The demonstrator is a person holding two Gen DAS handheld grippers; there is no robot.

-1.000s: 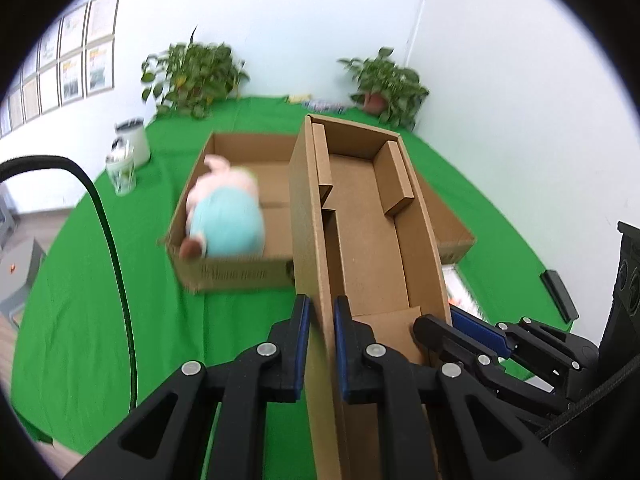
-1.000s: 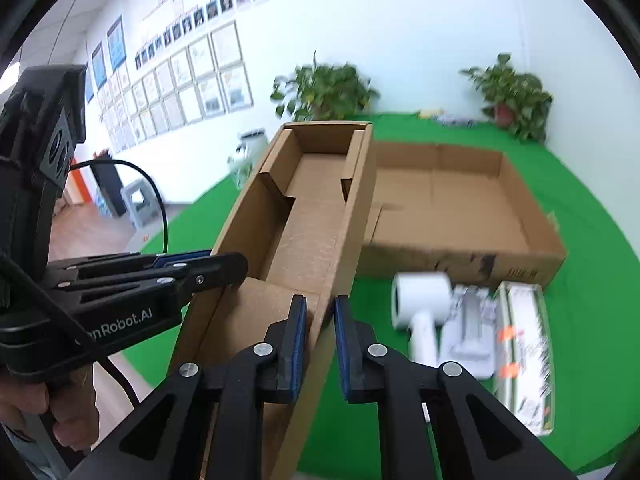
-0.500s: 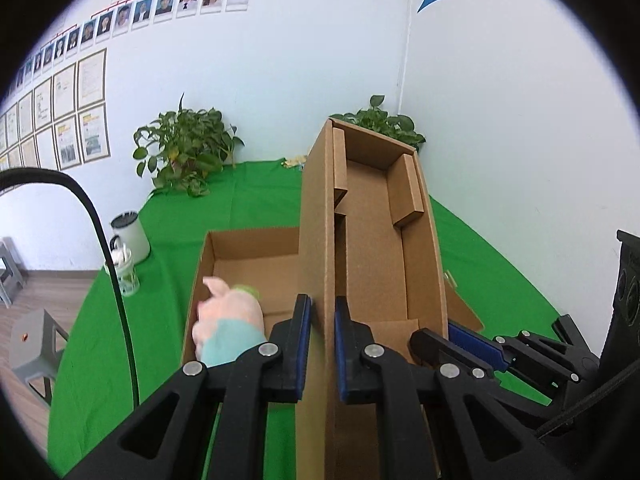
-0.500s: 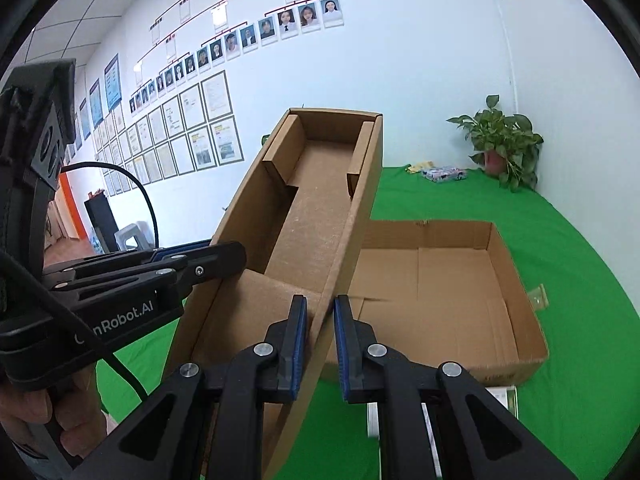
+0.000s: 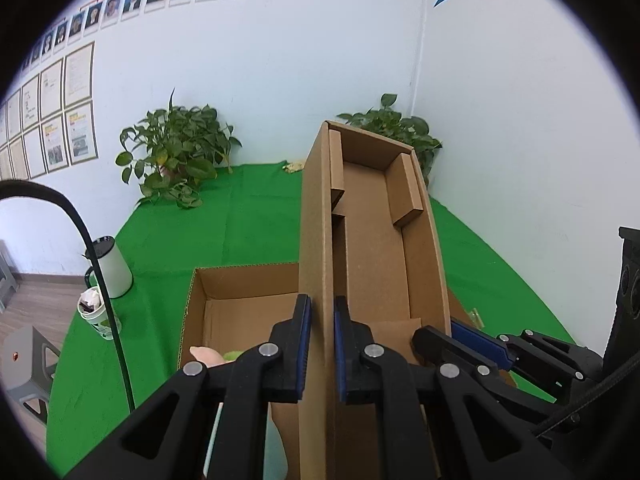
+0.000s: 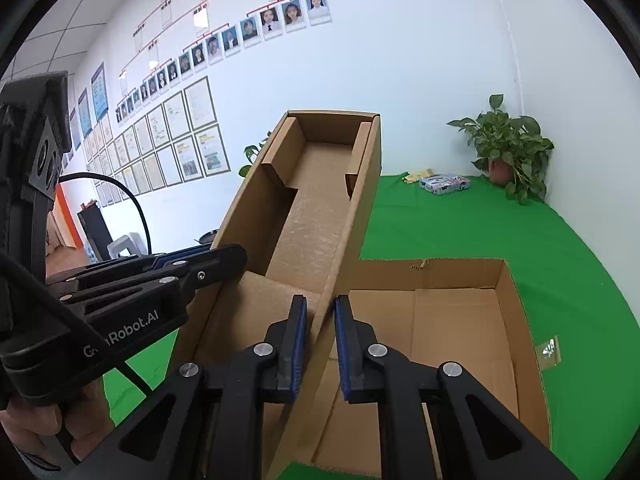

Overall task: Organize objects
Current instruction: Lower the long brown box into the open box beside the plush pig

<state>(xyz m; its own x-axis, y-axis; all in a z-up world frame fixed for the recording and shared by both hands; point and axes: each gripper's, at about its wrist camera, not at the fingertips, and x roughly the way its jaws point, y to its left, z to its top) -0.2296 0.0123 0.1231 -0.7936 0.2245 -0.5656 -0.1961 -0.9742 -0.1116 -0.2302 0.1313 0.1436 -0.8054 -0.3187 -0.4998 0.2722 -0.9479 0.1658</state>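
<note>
A long narrow cardboard box (image 5: pixel 372 240) (image 6: pixel 316 208), open on top and empty, hangs in the air between both grippers. My left gripper (image 5: pixel 320 344) is shut on its left side wall. My right gripper (image 6: pixel 320 336) is shut on its right side wall. Below it a wide shallow cardboard box (image 5: pixel 240 312) (image 6: pixel 448 320) lies on the green cloth. A pink plush toy (image 5: pixel 206 356) peeks out inside that box, mostly hidden behind my left gripper. In each view the other gripper shows at the narrow box's far wall.
Green cloth (image 5: pixel 248 220) covers the table. A white canister (image 5: pixel 110 266) and a cup (image 5: pixel 94 312) stand at the left edge. Potted plants (image 5: pixel 176 160) (image 6: pixel 508 148) sit at the back against the white wall. A small colourful packet (image 6: pixel 444 183) lies at the back.
Both grippers have lifted the narrow box up and carried it over the wide box. The plush toy has slid down out of sight. The white items beside the wide box have left the right view.
</note>
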